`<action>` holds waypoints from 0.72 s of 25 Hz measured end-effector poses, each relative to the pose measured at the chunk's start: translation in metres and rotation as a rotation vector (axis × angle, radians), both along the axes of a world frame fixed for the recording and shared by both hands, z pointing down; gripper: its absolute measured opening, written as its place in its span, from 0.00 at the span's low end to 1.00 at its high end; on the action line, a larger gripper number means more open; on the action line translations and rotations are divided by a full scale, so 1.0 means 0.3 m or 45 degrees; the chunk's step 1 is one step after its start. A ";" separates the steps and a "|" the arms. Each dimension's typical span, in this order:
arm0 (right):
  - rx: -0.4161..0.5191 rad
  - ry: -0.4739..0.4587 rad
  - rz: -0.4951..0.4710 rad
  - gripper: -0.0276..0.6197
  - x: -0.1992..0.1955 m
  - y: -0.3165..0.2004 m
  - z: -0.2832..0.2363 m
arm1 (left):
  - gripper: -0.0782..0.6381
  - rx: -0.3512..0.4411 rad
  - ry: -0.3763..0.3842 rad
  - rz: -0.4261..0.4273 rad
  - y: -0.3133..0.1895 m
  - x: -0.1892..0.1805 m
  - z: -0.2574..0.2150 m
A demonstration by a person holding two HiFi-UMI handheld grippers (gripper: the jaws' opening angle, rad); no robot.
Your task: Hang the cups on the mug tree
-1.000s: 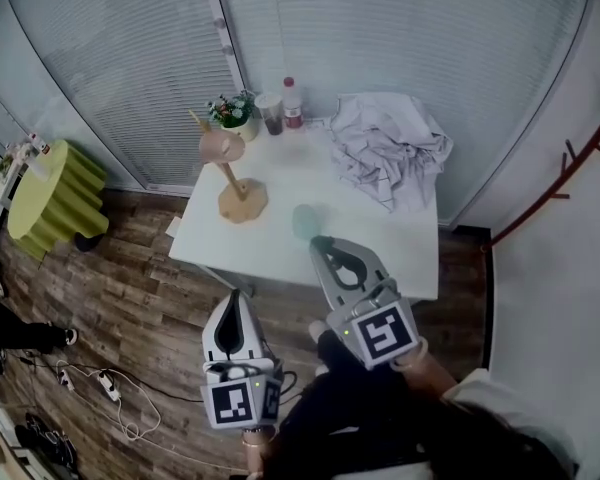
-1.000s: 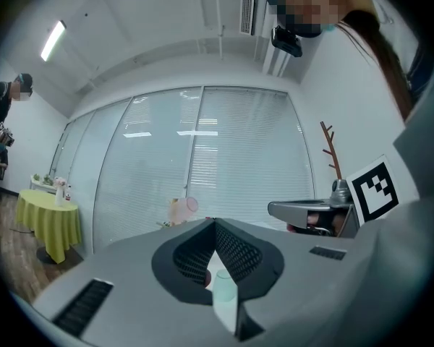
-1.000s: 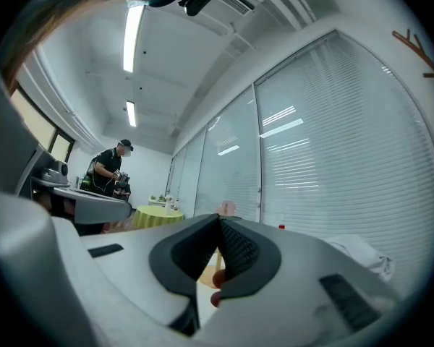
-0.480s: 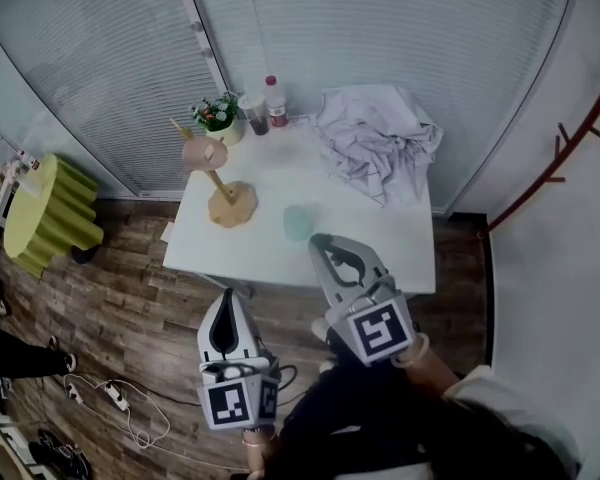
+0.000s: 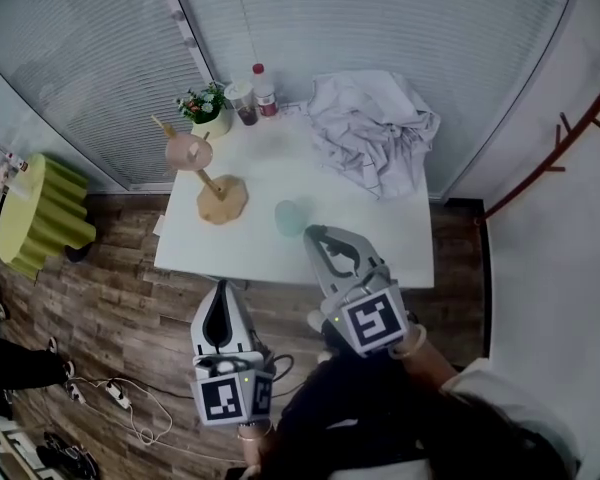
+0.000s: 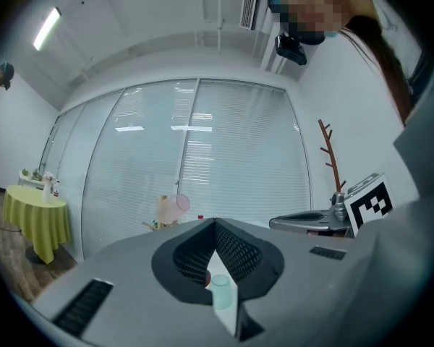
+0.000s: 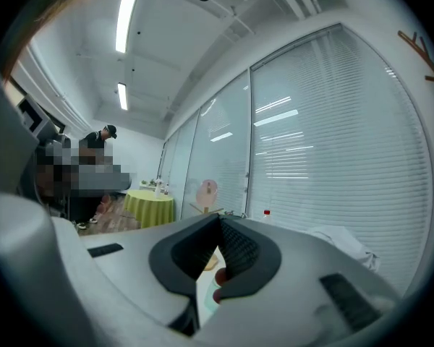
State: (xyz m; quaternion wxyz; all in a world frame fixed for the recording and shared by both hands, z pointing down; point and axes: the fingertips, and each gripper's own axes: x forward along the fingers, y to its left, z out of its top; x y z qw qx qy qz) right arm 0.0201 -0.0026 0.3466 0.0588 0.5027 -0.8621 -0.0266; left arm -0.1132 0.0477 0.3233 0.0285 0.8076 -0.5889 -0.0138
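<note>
A wooden mug tree (image 5: 222,200) stands at the left of the white table (image 5: 400,253), with a pink cup (image 5: 188,151) hung on one of its pegs. A teal cup (image 5: 289,216) stands upright on the table near the front. My right gripper (image 5: 312,234) is shut and empty, its tip just short of the teal cup. My left gripper (image 5: 223,286) is shut and empty, held in front of the table's edge. In the left gripper view the pink cup (image 6: 172,208) shows ahead and the teal cup (image 6: 220,289) peeks below the left gripper (image 6: 215,223). The right gripper (image 7: 218,219) points level towards the pink cup (image 7: 207,190).
A crumpled white cloth (image 5: 370,133) covers the table's back right. A potted plant (image 5: 202,103), a cup of dark drink (image 5: 244,103) and a bottle (image 5: 264,90) stand at the back. A yellow-green round table (image 5: 35,213) is at the left, a red coat rack (image 5: 560,148) at the right. Cables (image 5: 120,408) lie on the floor.
Both grippers have moved forward towards the table. The right gripper's tip has come closer to the teal cup. Both have stayed shut.
</note>
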 end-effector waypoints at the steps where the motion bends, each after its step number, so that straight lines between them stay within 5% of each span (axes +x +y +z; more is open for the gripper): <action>1: -0.006 0.003 0.000 0.04 0.000 -0.009 0.007 | 0.11 -0.001 -0.003 0.006 -0.008 0.004 0.003; 18: -0.111 0.045 -0.132 0.04 -0.057 -0.205 0.114 | 0.11 0.001 -0.010 -0.079 -0.178 -0.006 0.003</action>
